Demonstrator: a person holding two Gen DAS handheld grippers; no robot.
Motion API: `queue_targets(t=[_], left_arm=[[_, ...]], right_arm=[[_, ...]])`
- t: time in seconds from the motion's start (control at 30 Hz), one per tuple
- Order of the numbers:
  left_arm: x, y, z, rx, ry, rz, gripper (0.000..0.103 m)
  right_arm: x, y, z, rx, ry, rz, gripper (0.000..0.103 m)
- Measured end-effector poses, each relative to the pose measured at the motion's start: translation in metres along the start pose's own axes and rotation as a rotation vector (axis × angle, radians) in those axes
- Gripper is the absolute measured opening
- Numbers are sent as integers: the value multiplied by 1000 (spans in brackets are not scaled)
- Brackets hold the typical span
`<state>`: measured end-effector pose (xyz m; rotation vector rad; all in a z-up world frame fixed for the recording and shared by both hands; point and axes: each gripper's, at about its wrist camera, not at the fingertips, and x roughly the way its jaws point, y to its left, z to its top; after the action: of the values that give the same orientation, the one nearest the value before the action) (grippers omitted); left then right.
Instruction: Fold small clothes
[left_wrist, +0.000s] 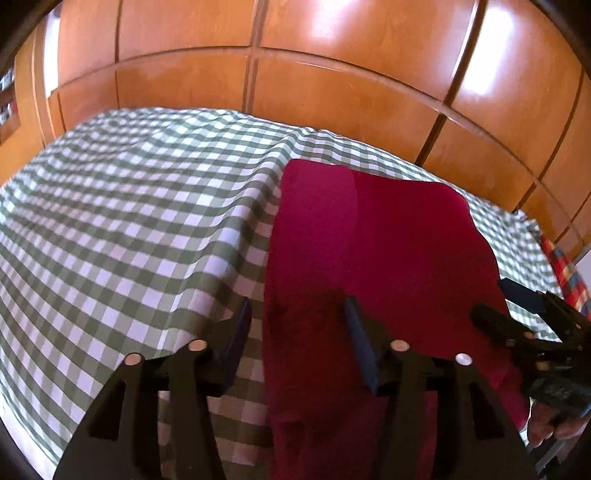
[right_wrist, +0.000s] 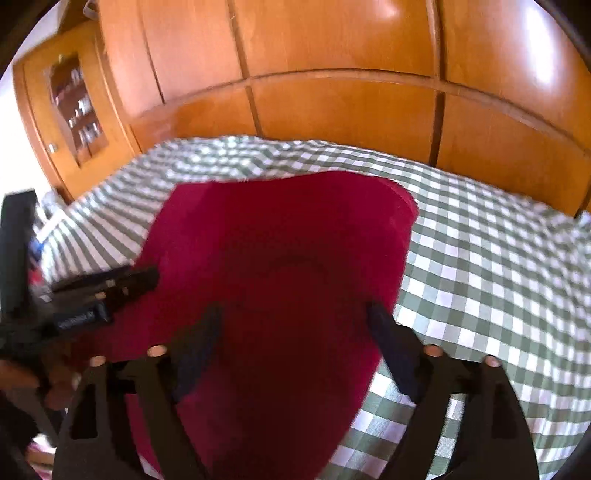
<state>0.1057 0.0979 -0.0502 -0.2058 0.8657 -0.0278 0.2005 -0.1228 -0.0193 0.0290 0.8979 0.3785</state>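
Observation:
A crimson garment (left_wrist: 388, 236) lies flat on the green-and-white checked sheet (left_wrist: 129, 221), with a fold line running down its left part. My left gripper (left_wrist: 295, 314) is open just above it. The garment's left edge lies between the fingers, one finger over the sheet and the other over the red cloth, and neither pad presses on it. The right gripper (left_wrist: 498, 301) reaches in at the garment's right edge. In the right wrist view the right gripper (right_wrist: 293, 319) stands wide open over the garment (right_wrist: 280, 240), gripping nothing. The left gripper (right_wrist: 129, 295) shows at the cloth's left side.
Glossy wooden wardrobe doors (left_wrist: 332, 92) rise right behind the bed. A glass-fronted cabinet (right_wrist: 77, 110) stands at the far left. A red, blue and yellow patterned cloth (left_wrist: 561, 266) lies at the bed's right edge. A hand (left_wrist: 550, 424) holds the right gripper.

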Motion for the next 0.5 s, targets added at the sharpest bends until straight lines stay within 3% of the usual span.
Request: queue_targets(t=[0.17, 0.27, 0.37, 0.5], left_arm=[[4, 17, -6, -52, 7, -31, 67], [8, 19, -8, -52, 1, -36, 69], [11, 27, -11, -86, 8, -77, 71], [17, 39, -15, -152, 33, -141, 74]], right_arm=[[6, -57, -3, 271, 17, 135, 90], [18, -76, -10, 370, 31, 232, 90], [37, -86, -15, 440, 59, 349, 89], [56, -80, -16, 462, 84, 483, 79]])
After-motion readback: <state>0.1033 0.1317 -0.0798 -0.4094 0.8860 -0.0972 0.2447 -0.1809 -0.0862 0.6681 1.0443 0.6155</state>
